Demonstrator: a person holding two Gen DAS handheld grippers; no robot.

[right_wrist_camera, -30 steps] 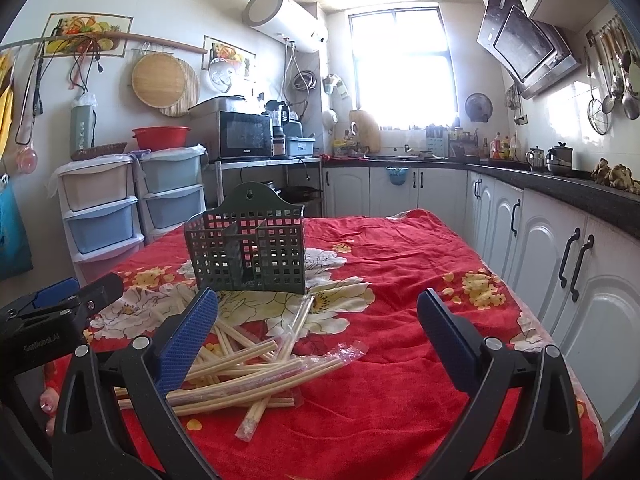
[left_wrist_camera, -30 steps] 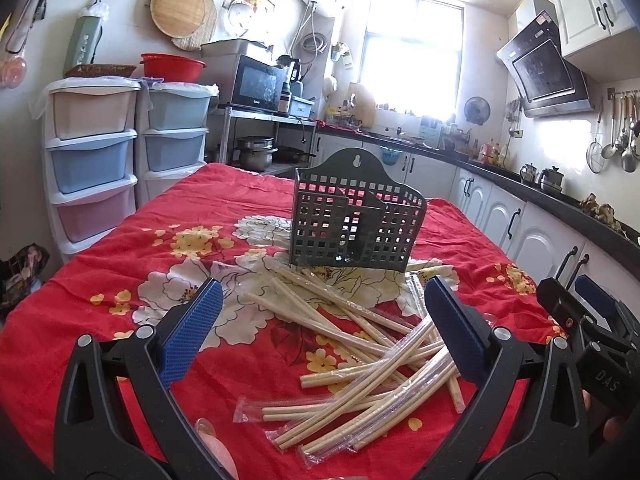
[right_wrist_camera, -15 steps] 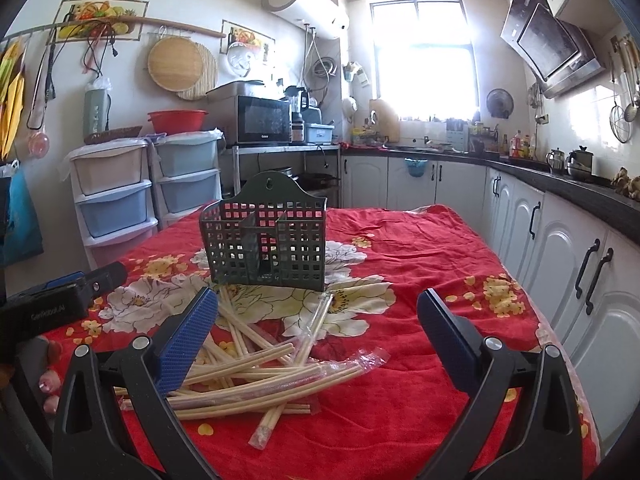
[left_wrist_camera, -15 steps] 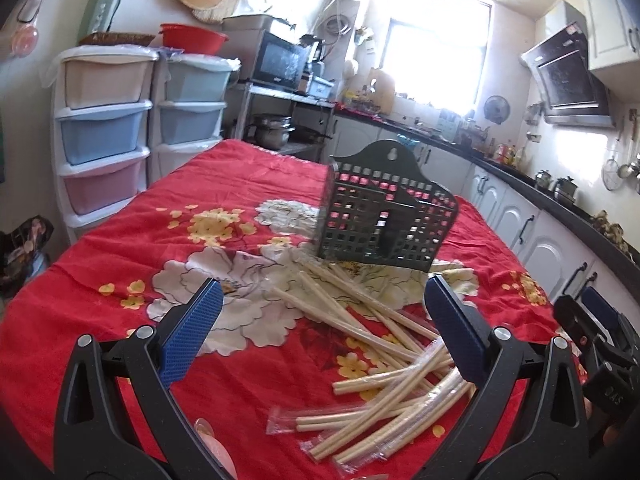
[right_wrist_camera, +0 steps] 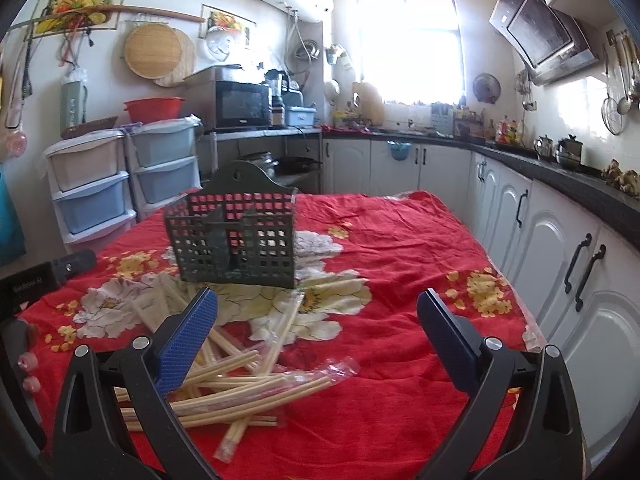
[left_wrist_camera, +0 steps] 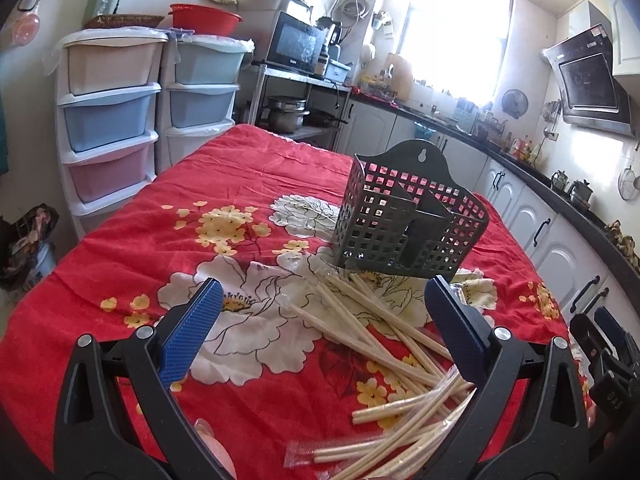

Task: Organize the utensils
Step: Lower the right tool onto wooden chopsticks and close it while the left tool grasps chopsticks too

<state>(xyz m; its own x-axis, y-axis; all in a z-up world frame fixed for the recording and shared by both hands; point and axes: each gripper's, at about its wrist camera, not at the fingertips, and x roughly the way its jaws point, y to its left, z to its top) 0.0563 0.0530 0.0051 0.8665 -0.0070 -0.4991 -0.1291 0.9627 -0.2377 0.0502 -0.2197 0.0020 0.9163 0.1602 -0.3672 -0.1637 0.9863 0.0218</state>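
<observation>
A dark green perforated utensil basket [left_wrist_camera: 408, 228] [right_wrist_camera: 236, 236] stands upright on the red flowered tablecloth [left_wrist_camera: 240, 200] [right_wrist_camera: 400, 248]. In front of it lies a loose heap of bamboo chopsticks [left_wrist_camera: 384, 344] [right_wrist_camera: 224, 380], many in clear plastic sleeves. My left gripper [left_wrist_camera: 320, 332] hovers open just short of the heap, holding nothing. My right gripper [right_wrist_camera: 318, 332] is open too, to the right of the pile and above bare cloth. Each gripper shows at the edge of the other's view: the right gripper's body [left_wrist_camera: 612, 364], the left gripper's body [right_wrist_camera: 36, 280].
Stacked plastic drawer units [left_wrist_camera: 112, 108] stand beyond the table's left edge. White cabinets under a black counter [right_wrist_camera: 560, 216] run along the right side. A microwave [right_wrist_camera: 240, 104] sits on a shelf behind the table. A person's fingers [right_wrist_camera: 26, 372] show at the lower left.
Both grippers have risen and tilted down slightly toward the table, so the basket and chopsticks sit lower in view. The left has swung left. Nothing on the table has moved.
</observation>
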